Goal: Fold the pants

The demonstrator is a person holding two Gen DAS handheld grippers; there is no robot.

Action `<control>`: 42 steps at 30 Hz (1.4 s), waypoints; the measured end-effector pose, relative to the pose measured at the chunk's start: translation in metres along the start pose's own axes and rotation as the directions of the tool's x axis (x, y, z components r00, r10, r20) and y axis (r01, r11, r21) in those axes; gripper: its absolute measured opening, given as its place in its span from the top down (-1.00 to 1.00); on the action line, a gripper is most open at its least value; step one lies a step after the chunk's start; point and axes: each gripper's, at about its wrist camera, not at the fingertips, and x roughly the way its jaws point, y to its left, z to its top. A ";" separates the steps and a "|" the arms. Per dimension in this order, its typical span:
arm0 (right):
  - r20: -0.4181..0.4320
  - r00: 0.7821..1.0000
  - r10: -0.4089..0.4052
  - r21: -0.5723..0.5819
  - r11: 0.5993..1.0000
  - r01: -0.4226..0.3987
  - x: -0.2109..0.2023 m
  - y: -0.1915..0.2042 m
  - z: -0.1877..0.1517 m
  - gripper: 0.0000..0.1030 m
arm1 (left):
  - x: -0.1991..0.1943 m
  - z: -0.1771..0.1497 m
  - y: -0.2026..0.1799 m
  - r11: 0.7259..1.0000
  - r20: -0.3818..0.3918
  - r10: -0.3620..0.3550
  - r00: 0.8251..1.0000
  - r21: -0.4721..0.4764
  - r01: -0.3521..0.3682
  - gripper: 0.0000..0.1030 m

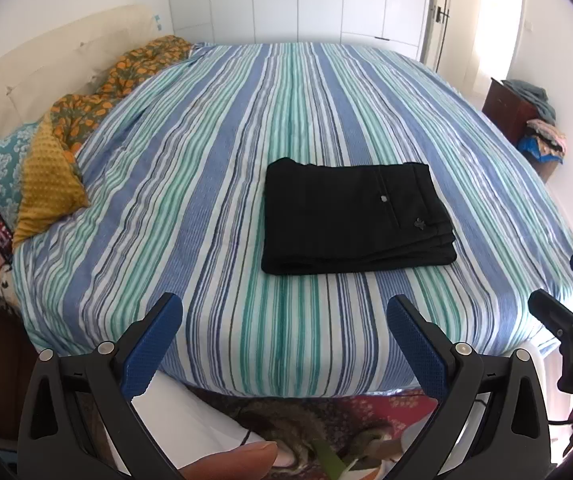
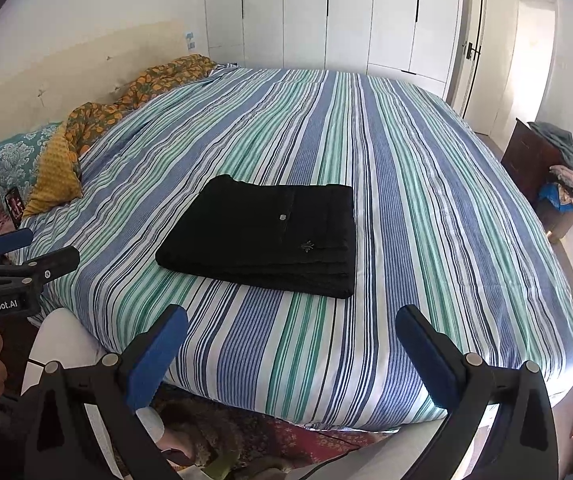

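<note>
Black pants lie folded into a flat rectangular stack on the striped bedspread, near the bed's front edge. A pocket button and a small emblem face up. My left gripper is open, held back from the bed's edge, with nothing between its blue pads. My right gripper is open too, also short of the pants and empty. The right gripper shows at the right edge of the left wrist view; the left gripper shows at the left edge of the right wrist view.
Pillows and an orange-patterned quilt lie along the headboard at left. A dark wooden cabinet with piled clothes stands at right. White wardrobes line the far wall. A patterned rug lies under the bed's front edge.
</note>
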 end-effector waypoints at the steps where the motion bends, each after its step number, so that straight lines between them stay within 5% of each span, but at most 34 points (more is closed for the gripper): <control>1: -0.002 1.000 -0.001 0.000 1.000 0.001 0.001 0.000 0.000 -0.99 | 0.000 0.000 -0.001 1.000 -0.001 0.001 1.000 0.003 -0.001 -0.98; 18: -0.016 0.999 -0.036 -0.005 0.999 0.036 0.005 0.001 -0.001 -0.99 | 0.004 -0.003 -0.006 0.997 -0.004 0.069 0.998 0.023 -0.069 -0.98; 42: -0.017 0.998 -0.055 -0.011 0.998 0.055 0.005 0.001 -0.002 -0.99 | 0.002 -0.003 -0.011 0.998 -0.004 0.060 0.998 0.028 -0.060 -0.98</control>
